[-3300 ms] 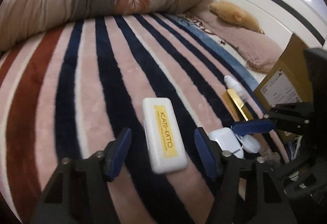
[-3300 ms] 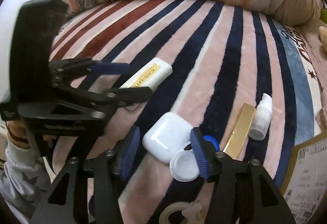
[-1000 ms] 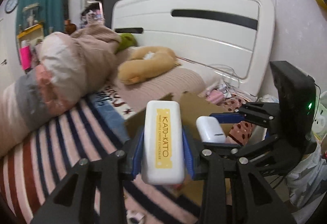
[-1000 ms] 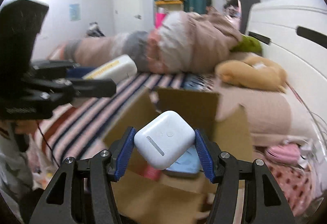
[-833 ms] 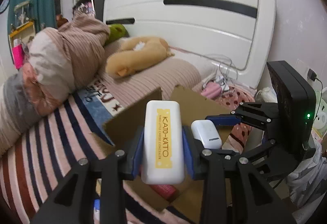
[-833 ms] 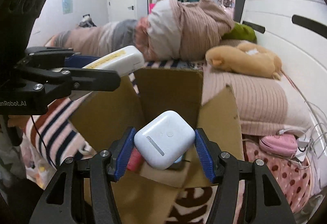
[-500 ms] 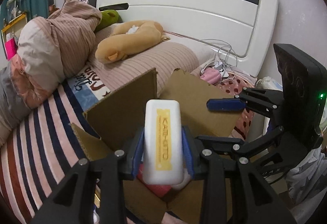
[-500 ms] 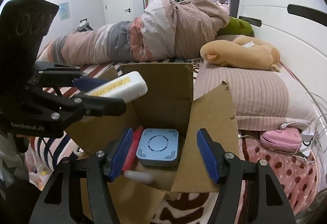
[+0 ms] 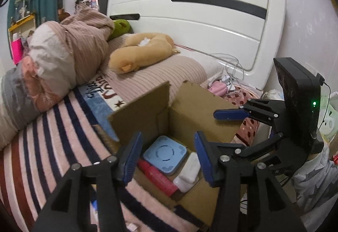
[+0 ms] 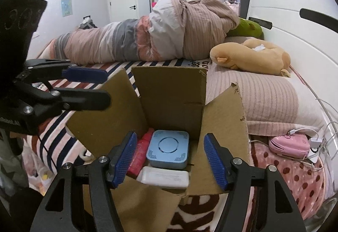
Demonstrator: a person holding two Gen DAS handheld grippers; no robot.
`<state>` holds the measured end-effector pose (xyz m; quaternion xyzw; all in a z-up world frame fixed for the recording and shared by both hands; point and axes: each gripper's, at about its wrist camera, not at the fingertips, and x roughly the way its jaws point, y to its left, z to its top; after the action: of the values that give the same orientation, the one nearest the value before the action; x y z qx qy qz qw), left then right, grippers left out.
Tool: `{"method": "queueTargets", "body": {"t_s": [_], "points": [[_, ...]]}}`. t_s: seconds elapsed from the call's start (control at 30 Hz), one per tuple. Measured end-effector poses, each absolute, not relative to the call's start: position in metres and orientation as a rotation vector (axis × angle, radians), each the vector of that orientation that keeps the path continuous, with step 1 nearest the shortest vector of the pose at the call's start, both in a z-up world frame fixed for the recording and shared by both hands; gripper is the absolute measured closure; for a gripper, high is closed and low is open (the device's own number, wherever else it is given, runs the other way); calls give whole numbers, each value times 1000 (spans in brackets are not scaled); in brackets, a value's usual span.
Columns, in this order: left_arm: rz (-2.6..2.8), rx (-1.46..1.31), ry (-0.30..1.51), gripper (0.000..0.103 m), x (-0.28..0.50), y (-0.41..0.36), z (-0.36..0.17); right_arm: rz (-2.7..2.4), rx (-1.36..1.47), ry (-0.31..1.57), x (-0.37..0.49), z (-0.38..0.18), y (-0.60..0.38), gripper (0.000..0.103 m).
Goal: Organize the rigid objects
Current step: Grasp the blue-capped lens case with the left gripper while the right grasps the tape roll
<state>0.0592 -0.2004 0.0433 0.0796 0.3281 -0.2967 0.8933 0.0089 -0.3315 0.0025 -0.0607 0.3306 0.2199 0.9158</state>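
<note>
In the open cardboard box, on the striped bed cover: a white case at the near side, touching a light-blue square device behind it, with a red item pressed along the left of both. Directly above the box, the right gripper, blue pads spread wide, holding nothing and touching nothing. Same for the left gripper, jaws wide apart and empty over the same opening; seen again from the right wrist camera at far left, side-on, fingers parted. In the left wrist view, same contents: white case at right, blue device at centre. Box floor mostly hidden by flaps and gripper fingers; lower part of the red item cut off. Beyond, a tan plush toy on a ribbed pink pillow, and a bundled duvet at far left. Earbud-style case not clearly identifiable among the contents.
</note>
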Motion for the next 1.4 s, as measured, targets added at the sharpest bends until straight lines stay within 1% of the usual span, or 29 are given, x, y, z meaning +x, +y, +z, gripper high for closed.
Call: {"method": "queueTargets", "body": {"t_s": [0.1,0.23,0.33,0.53,0.67,0.83,1.07,1.13,1.23,1.27,1.3,1.37,1.4], "points": [[-576,144,644,46,49,-177,53,466,-131,674,5,10,-322,40],[-494,130,613,45,36,-139,61,515,-122,643,-5,23,-300,40],[-440,121,607,45,27,-108,56,577,-119,614,-16,32,-274,40],[-366,67,631,45,16,-45,24,718,-162,627,-33,30,-206,40],[-367,10,689,45,20,-14,-17,784,-204,694,-34,7,-159,40],[-398,-36,770,47,34,1,-68,792,-287,766,-33,-35,-121,42],[-451,-85,838,47,64,3,-113,711,-344,886,-10,-93,-112,42],[-474,-96,857,47,73,-1,-125,698,-328,942,-1,-110,-115,42],[-507,-96,886,47,82,-12,-139,677,-317,979,6,-127,-120,42],[-516,-98,895,47,84,-16,-143,670,-324,981,7,-130,-121,44],[-524,-99,904,47,87,-18,-147,666,-333,981,8,-133,-122,48],[-528,-90,910,47,90,-25,-152,674,-355,974,7,-138,-122,50],[-528,-86,909,47,91,-27,-153,676,-364,965,6,-138,-121,53]]}}
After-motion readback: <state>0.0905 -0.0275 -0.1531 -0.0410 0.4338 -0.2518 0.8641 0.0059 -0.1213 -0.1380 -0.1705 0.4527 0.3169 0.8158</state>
